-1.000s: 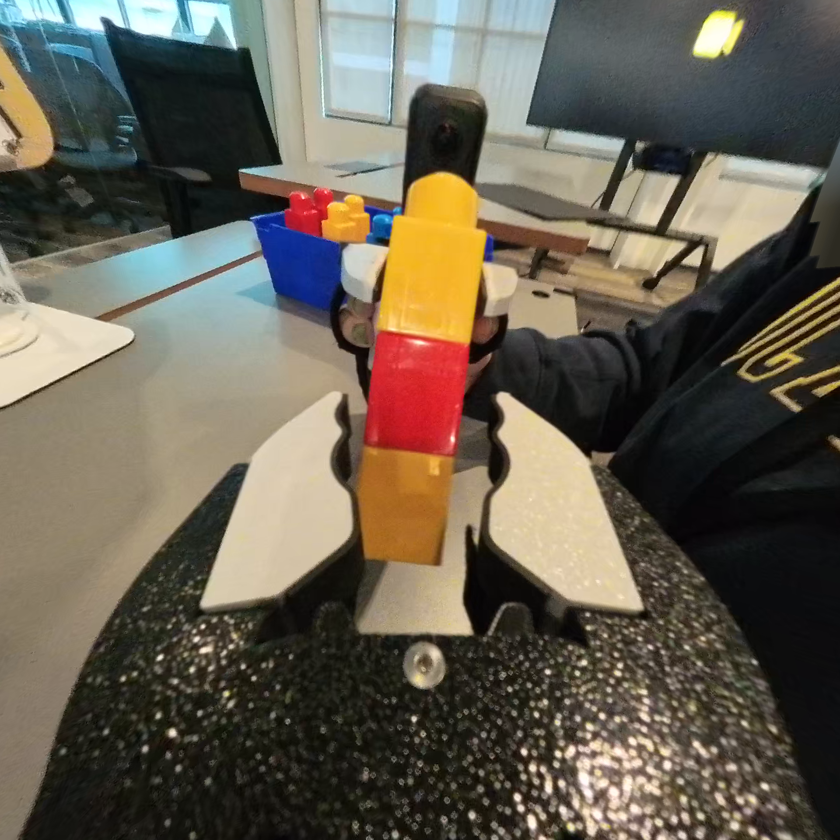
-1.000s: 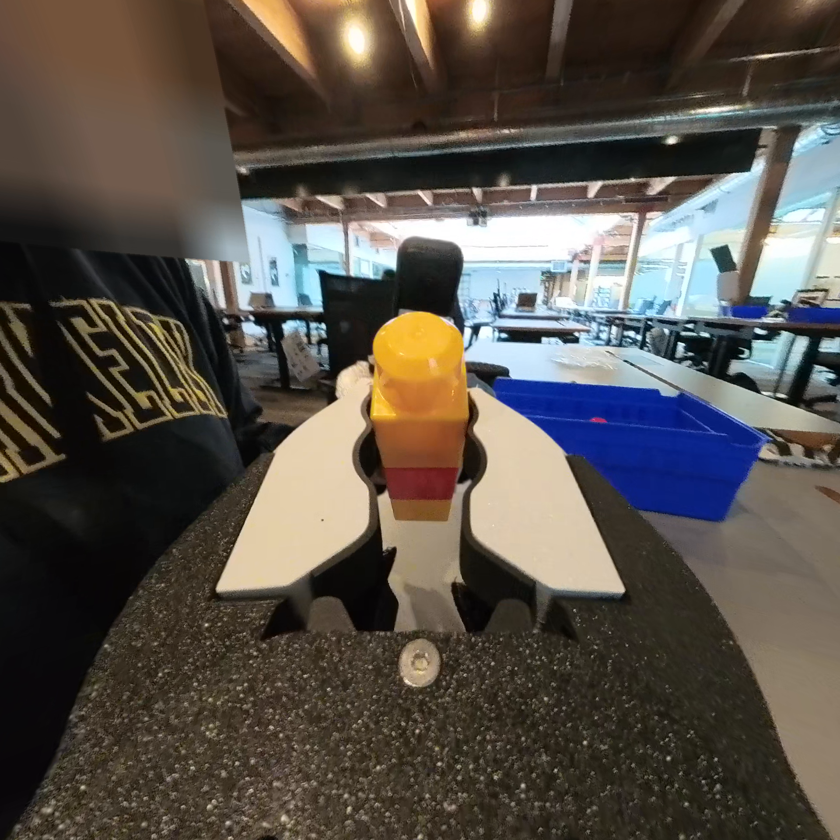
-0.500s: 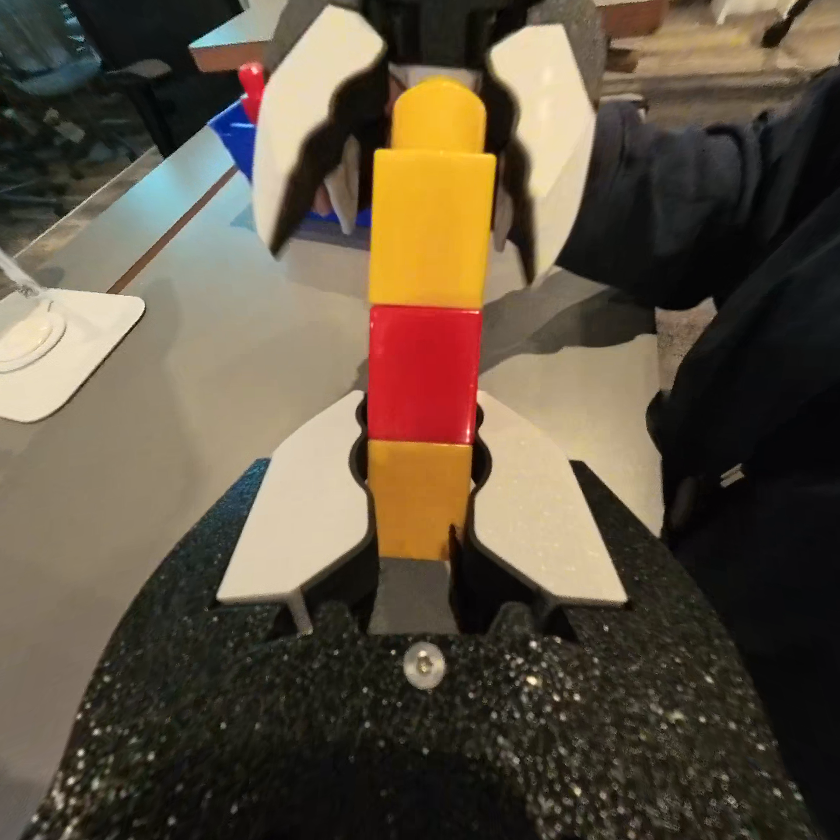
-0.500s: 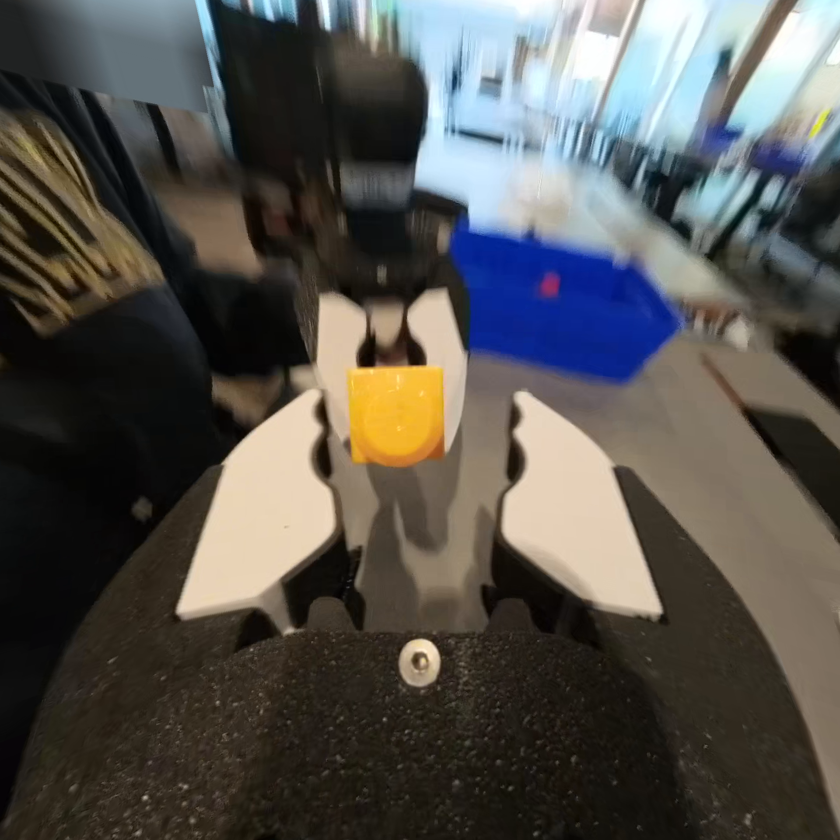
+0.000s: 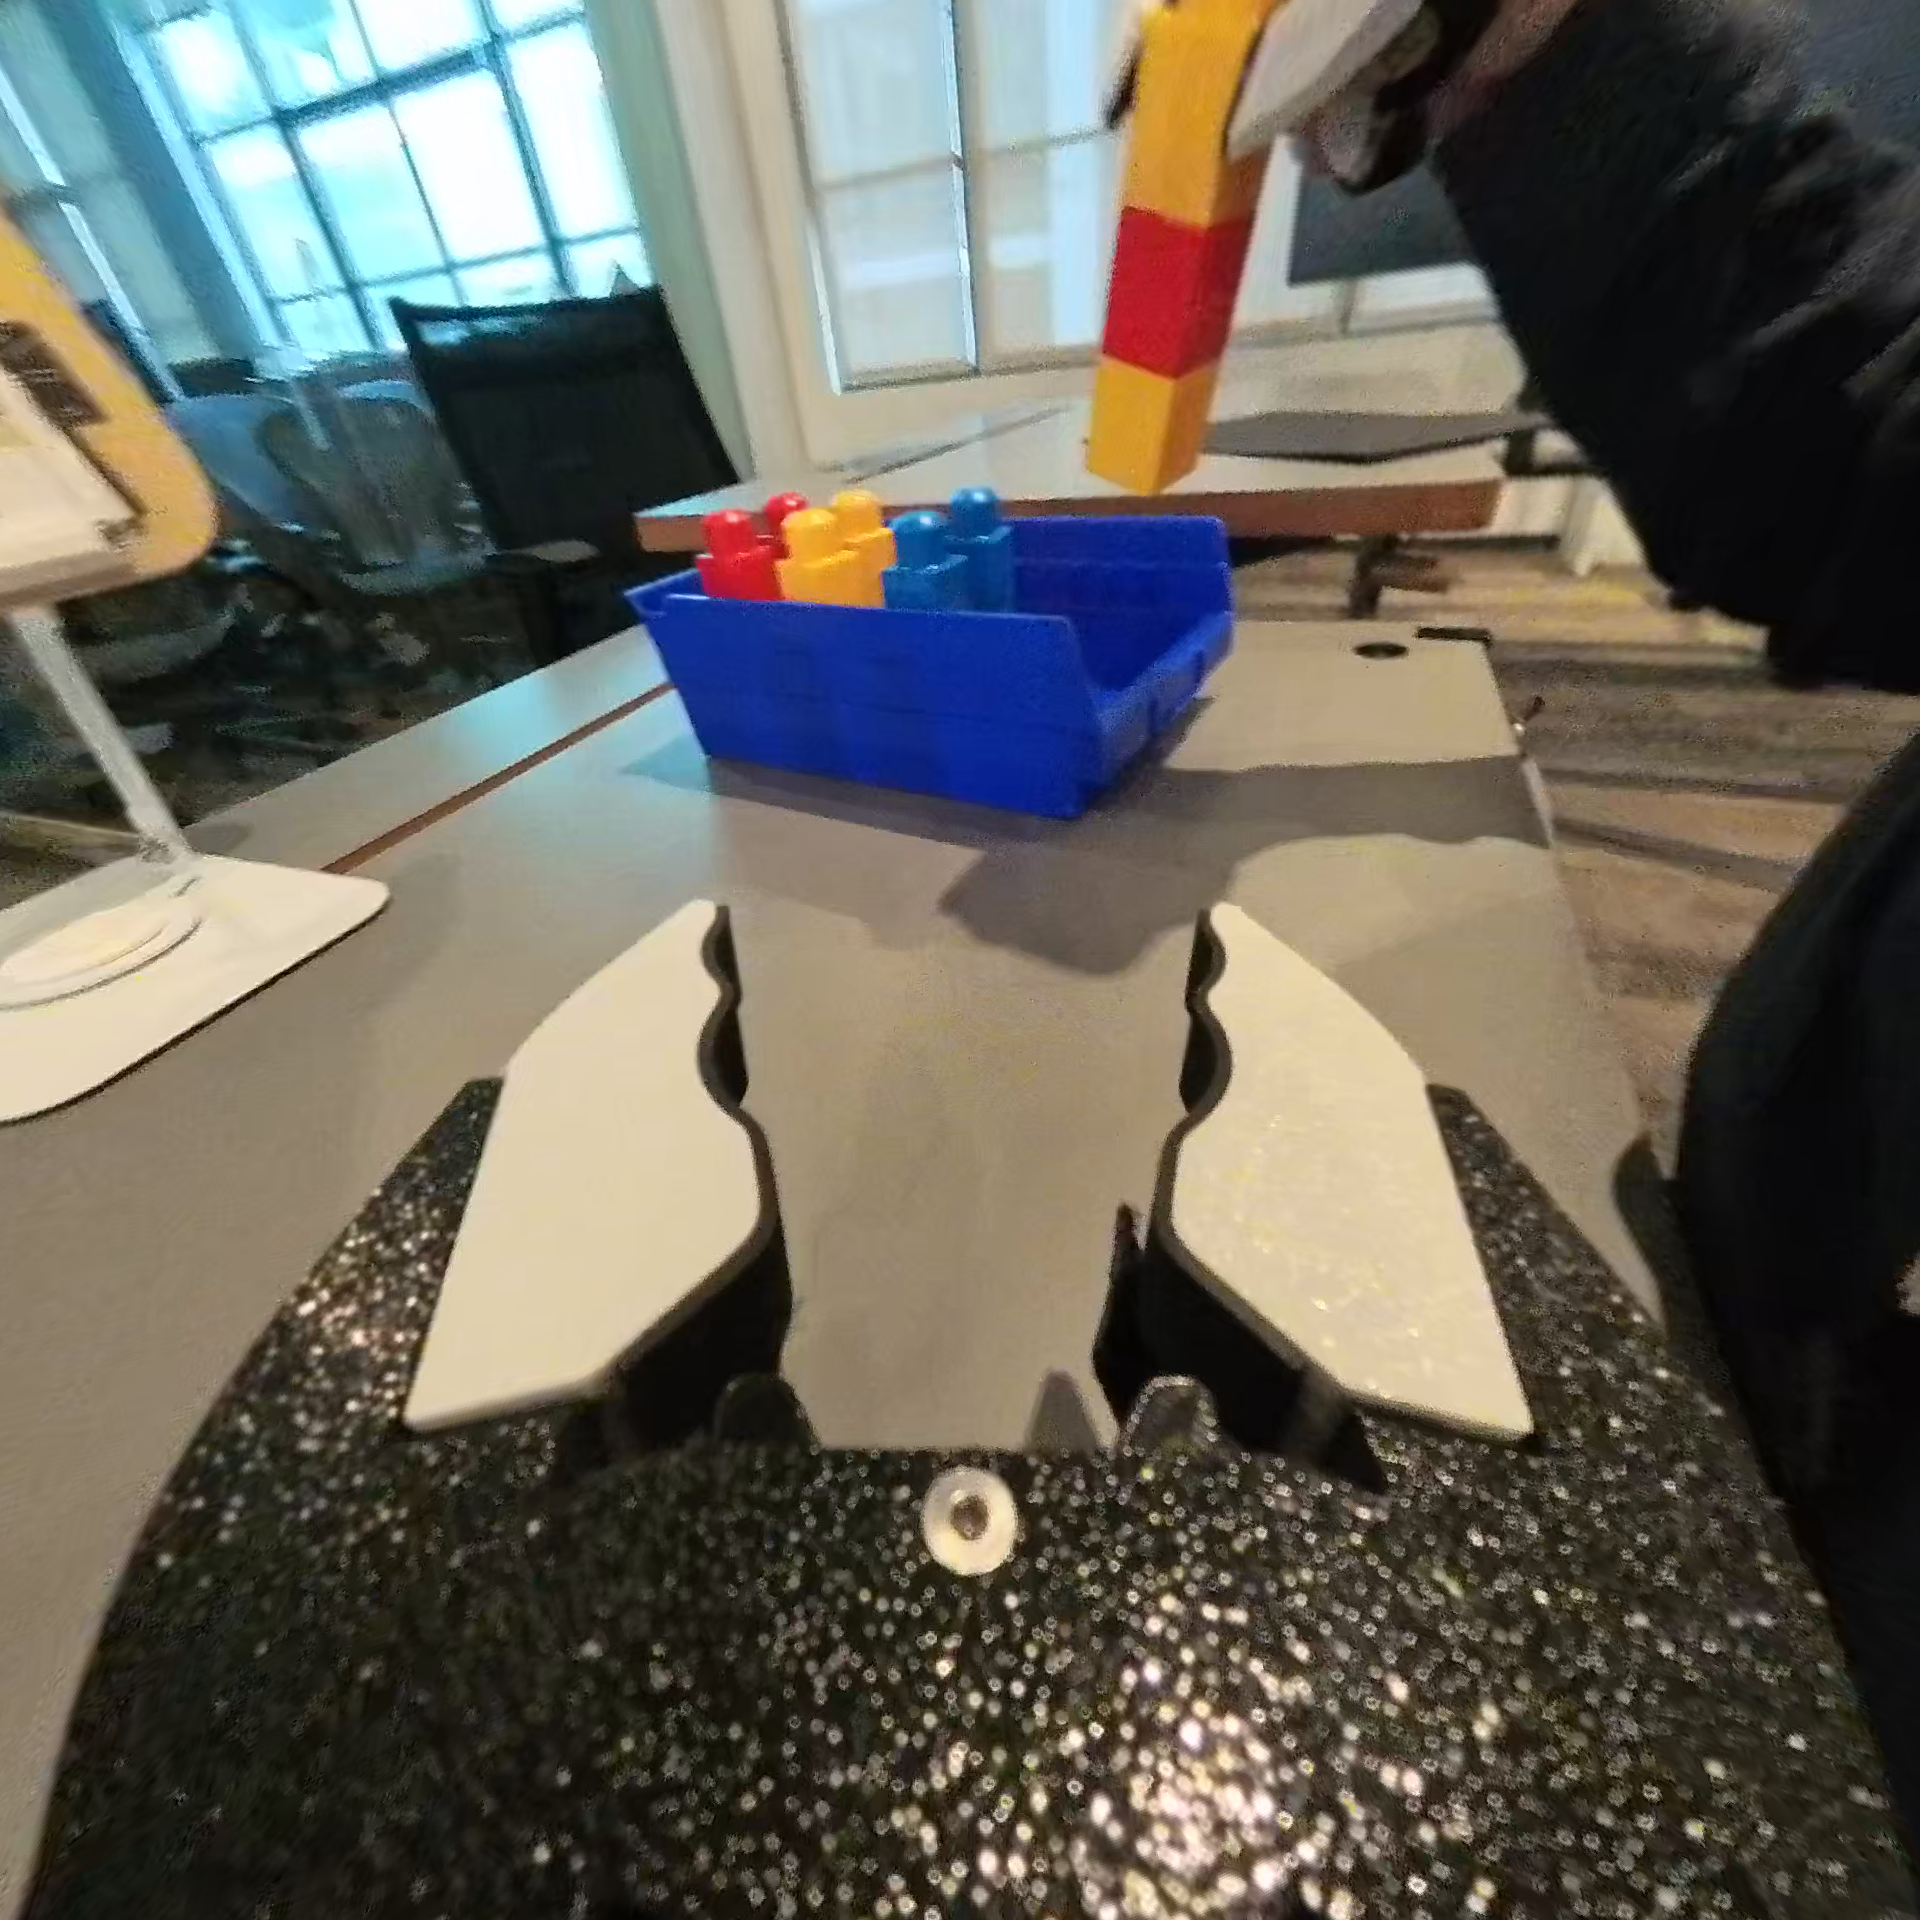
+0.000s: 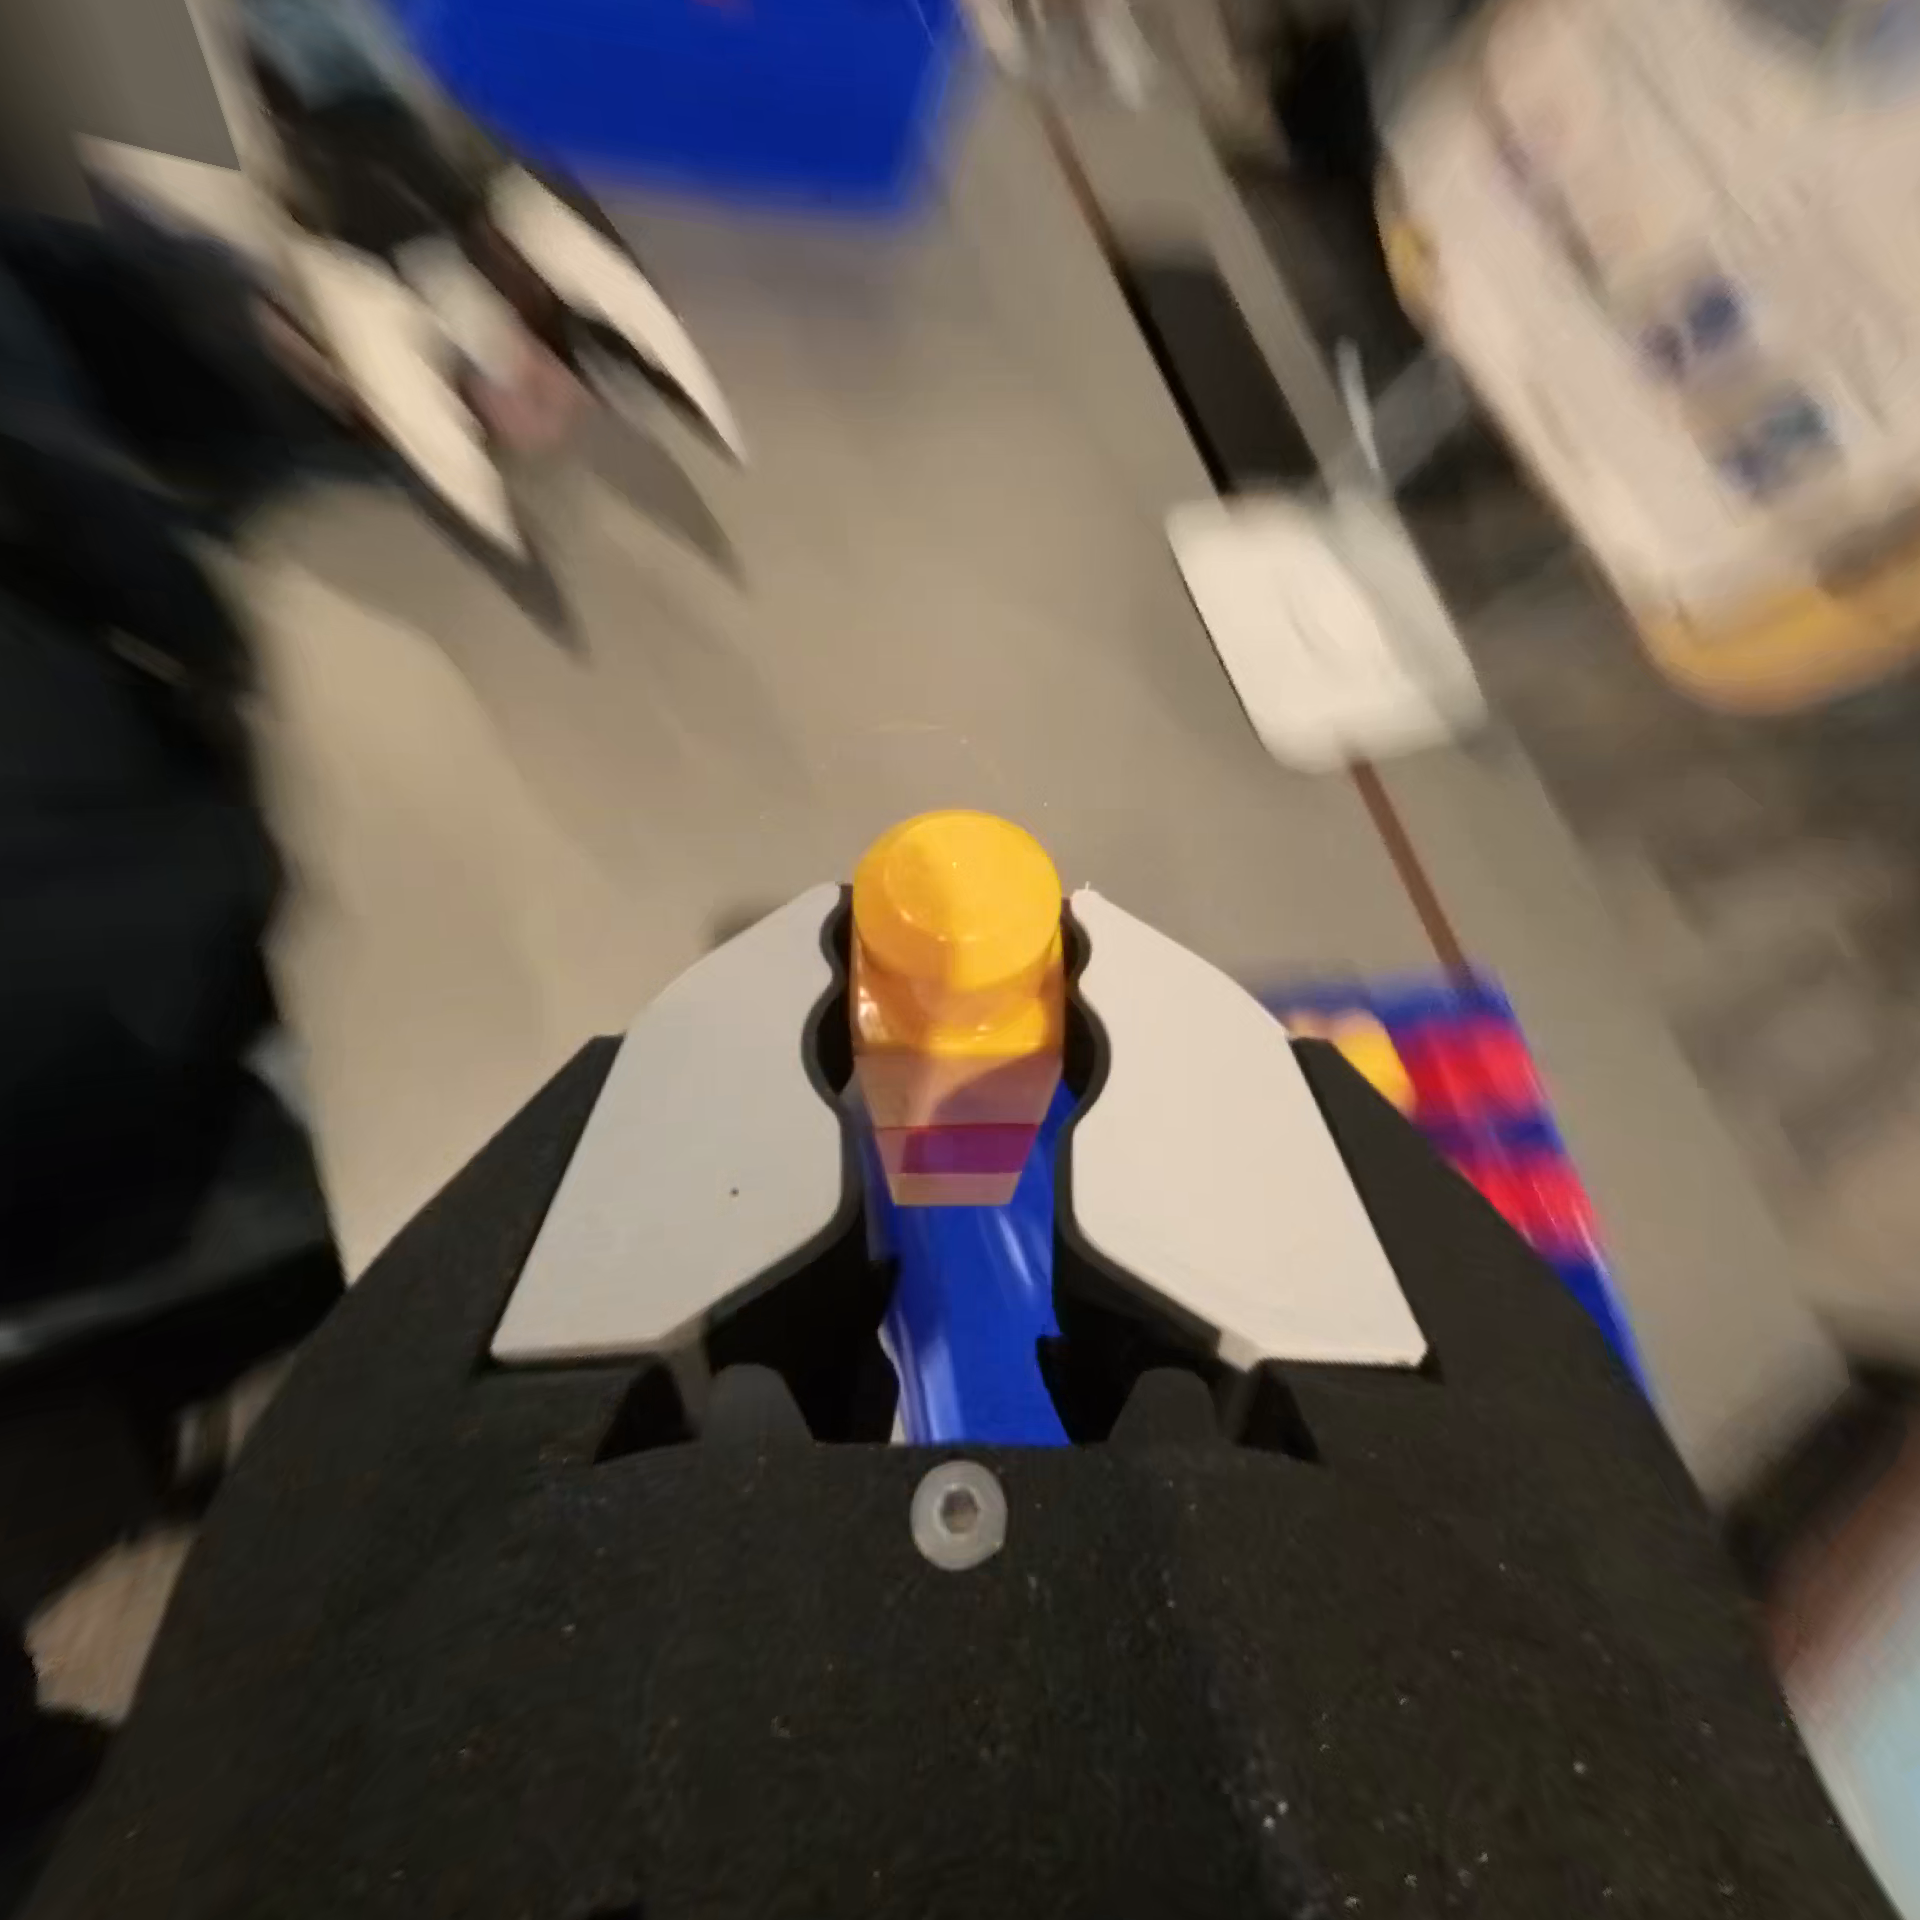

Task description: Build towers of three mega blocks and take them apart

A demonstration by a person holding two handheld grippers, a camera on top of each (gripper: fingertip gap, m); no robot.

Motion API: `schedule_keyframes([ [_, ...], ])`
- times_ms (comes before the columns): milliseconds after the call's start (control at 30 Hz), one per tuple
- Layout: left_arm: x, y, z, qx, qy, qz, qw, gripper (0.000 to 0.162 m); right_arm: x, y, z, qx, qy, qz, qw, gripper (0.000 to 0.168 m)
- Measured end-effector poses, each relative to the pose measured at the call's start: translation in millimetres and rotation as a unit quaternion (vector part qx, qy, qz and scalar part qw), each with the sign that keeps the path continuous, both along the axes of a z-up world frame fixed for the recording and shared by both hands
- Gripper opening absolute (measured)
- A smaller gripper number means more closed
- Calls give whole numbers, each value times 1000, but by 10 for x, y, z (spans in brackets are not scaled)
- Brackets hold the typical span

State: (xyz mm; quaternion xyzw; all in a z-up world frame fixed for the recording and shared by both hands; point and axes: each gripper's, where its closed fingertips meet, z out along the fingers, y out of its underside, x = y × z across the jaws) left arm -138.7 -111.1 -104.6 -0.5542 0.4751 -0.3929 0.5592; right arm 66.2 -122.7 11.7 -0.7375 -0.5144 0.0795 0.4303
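A three-block tower (image 5: 1169, 260), yellow on red on yellow, hangs in the air at the upper right of the left wrist view. My right gripper (image 6: 956, 904) is shut on its top yellow block (image 6: 956, 966); the red block (image 6: 956, 1151) shows below. My left gripper (image 5: 961, 925) is open and empty, low over the grey table (image 5: 520, 831). It also shows blurred in the right wrist view (image 6: 520, 364), jaws apart.
A blue bin (image 5: 935, 696) holding red, yellow and blue blocks stands ahead of my left gripper. A white stand base (image 5: 156, 966) lies at the left. A person's dark sleeve (image 5: 1662, 312) fills the right. The right wrist view is motion-blurred, with another blue bin (image 6: 675, 94) at its top.
My left gripper let go of the tower's bottom block, opened and pulled back. My right gripper, open half a second ago, closed on the top block and lifted the tower away.
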Motion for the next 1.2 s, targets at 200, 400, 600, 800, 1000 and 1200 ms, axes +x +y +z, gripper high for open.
schedule_keyframes([
  [200,-82,105,-82,-5,-20,14,1000,69,395,343,-655,-80,-82,-18,993,37],
  [400,-171,133,-53,10,-40,30,999,62,314,463,-967,-30,66,30,997,37],
  [600,-106,138,-158,-17,-24,15,999,61,366,484,-1200,-39,112,32,992,37],
  [800,-109,151,-176,-21,-21,18,999,60,406,521,-1348,-58,111,35,992,37],
  [1000,-107,150,-185,-36,-25,11,999,60,374,493,-1324,-66,115,53,990,48],
  [1200,-110,143,-176,-38,-27,8,999,60,423,463,-1063,-23,110,43,993,51],
])
